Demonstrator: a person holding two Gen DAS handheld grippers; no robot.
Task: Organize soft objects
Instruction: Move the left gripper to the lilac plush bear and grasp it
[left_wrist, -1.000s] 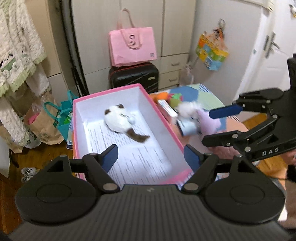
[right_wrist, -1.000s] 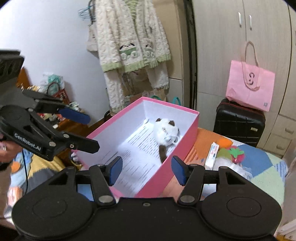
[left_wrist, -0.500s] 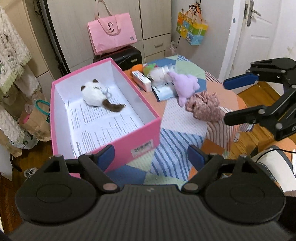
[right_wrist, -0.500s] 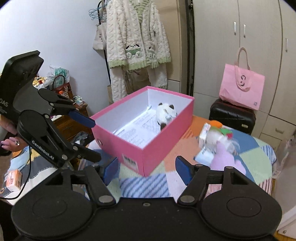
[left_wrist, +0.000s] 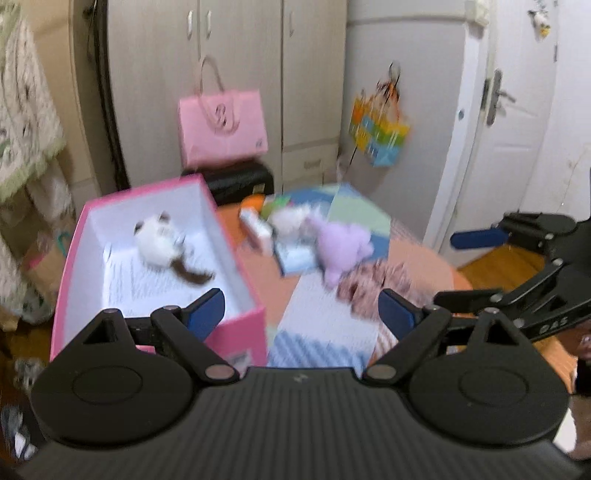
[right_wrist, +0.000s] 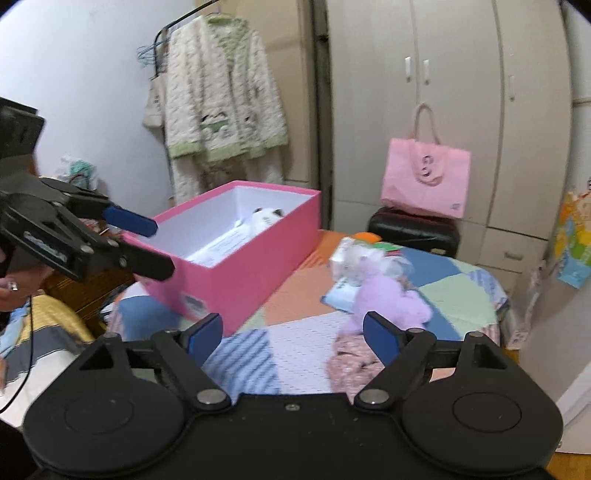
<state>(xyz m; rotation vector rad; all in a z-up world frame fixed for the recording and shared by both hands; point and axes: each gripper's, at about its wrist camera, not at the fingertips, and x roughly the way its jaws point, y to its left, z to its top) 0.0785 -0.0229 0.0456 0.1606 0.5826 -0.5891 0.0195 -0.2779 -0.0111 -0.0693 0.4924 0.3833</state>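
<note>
The pink box (right_wrist: 236, 258) sits open on the patchwork table (right_wrist: 295, 354), and there's one soft toy home already: a white plush with dark ears and tail (left_wrist: 162, 240) lying on the printed paper that lines the box floor. Outside the box, the rest of the pile waits, with the purple plush (right_wrist: 388, 299) sprawled on the quilted cover beside a fluffy white toy (left_wrist: 291, 218), a small carton (left_wrist: 255, 229) and some flat paper packaging, and nearer the camera a crumpled pink patterned cloth (right_wrist: 351, 362). Both tools are free now. The left gripper (left_wrist: 301, 312) has just been opening its jaws and nothing sits between them, only the box's near corner and the table beyond. The right gripper (right_wrist: 293, 338) has likewise just been spreading its jaws, released and empty, its blue pads flanking the bare cover, with the purple plush and the pink cloth just past the right-hand pad. So this reads as the turn between items: one stowed, the next being lined up. The likeliest candidate is the purple plush or the cloth by the right tool. That calls for a dip toward the soft body, a closing on its bulk rather than a limb, then a lift over the box wall.
</note>
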